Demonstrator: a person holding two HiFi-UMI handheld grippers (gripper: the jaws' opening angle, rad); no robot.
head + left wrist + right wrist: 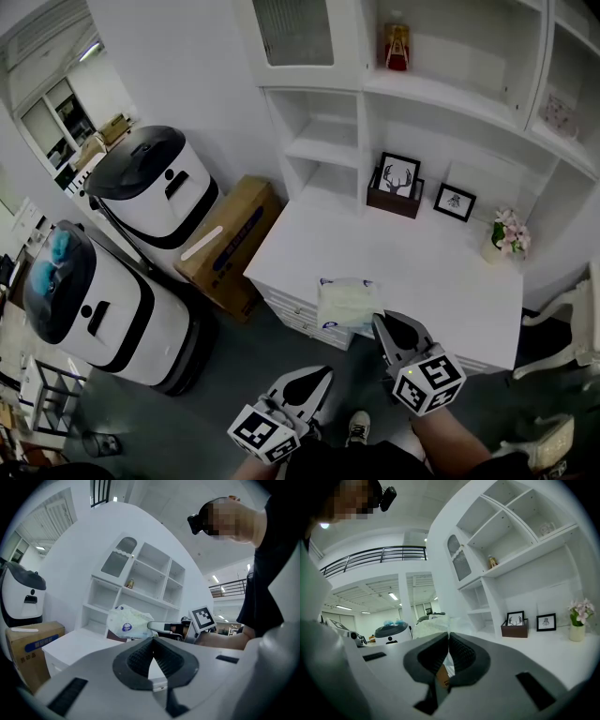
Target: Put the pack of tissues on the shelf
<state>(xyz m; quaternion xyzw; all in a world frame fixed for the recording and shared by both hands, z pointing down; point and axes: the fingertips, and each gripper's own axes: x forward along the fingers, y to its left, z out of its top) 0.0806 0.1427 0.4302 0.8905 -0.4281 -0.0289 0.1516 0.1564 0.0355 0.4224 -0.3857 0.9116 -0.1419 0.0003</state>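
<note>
The right gripper (pixel 387 330) had its jaws pressed together on the near end of the pack of tissues (pixel 347 302), a thin fold of the wrapper pinched between the dark pads. The pack stuck out past the jaw tips, away from the person, and hung in the air over the front edge of the white counter (pixel 422 258). That gripper pointed up and forward towards the shelf (pixel 441 94), with its marker cube (pixel 428 380) closest to the person and a bare forearm (pixel 450 436) behind it.

The left gripper (pixel 317 377) sat lower and to the left, in front of the counter and over the grey floor (pixel 225 375). Its jaws met at the tips with nothing between them. It was angled towards the pack but stayed well apart from it.

On the counter's back edge stood a dark wooden box (pixel 394 199) with a deer picture, a small framed picture (pixel 455 202) and a vase of flowers (pixel 504 236). A cardboard box (pixel 230 246) and two white robots (pixel 150 187) stood to the counter's left.
</note>
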